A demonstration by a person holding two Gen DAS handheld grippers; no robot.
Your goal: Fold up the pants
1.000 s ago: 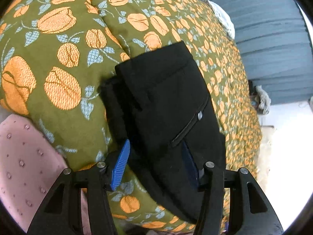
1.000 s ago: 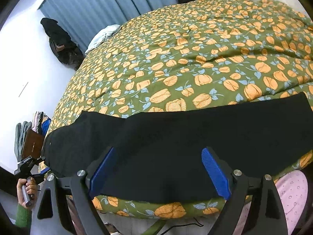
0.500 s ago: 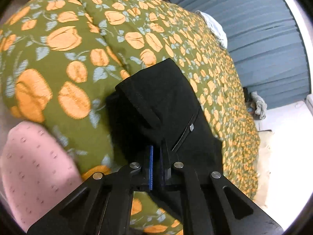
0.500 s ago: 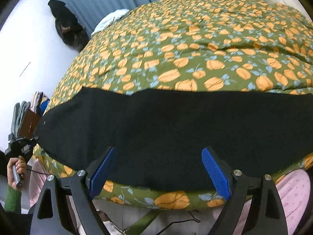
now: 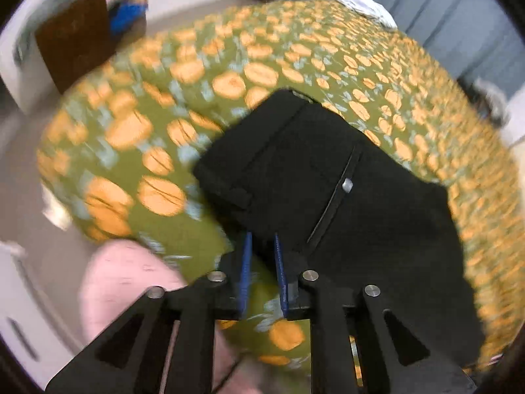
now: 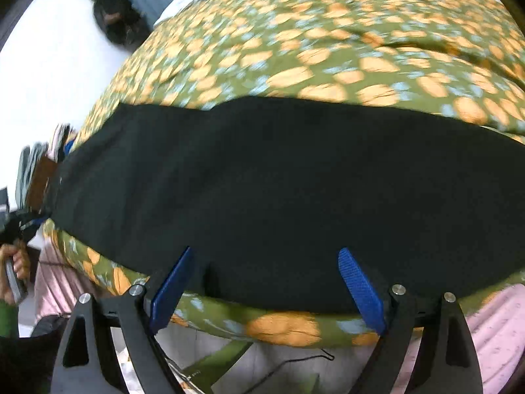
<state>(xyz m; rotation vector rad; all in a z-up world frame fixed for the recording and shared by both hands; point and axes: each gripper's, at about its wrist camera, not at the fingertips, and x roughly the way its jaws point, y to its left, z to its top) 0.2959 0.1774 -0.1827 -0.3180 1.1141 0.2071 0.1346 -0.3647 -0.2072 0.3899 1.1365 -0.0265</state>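
Observation:
Black pants (image 6: 279, 190) lie stretched along the near edge of a bed with a green, orange-flowered cover (image 6: 328, 39). The left wrist view shows their waist end (image 5: 295, 164) with a back pocket and a silver button (image 5: 346, 184). My left gripper (image 5: 262, 243) has its blue pads nearly together at the waist edge; a narrow gap shows between them and only the fabric edge reaches in. My right gripper (image 6: 265, 259) is open, its blue fingers (image 6: 359, 287) spread over the near edge of the pant leg, holding nothing.
A pink dotted sheet (image 5: 124, 279) hangs under the cover at the bed's edge. A brown box (image 5: 75, 36) stands on the floor at the left. Blue curtains (image 5: 443, 6) hang behind the bed. A white cloth (image 5: 357, 3) lies at the far end.
My left gripper shut at the waist edge, then its pads parted slightly, and its view swung left. My right gripper stayed open and moved closer over the pant leg.

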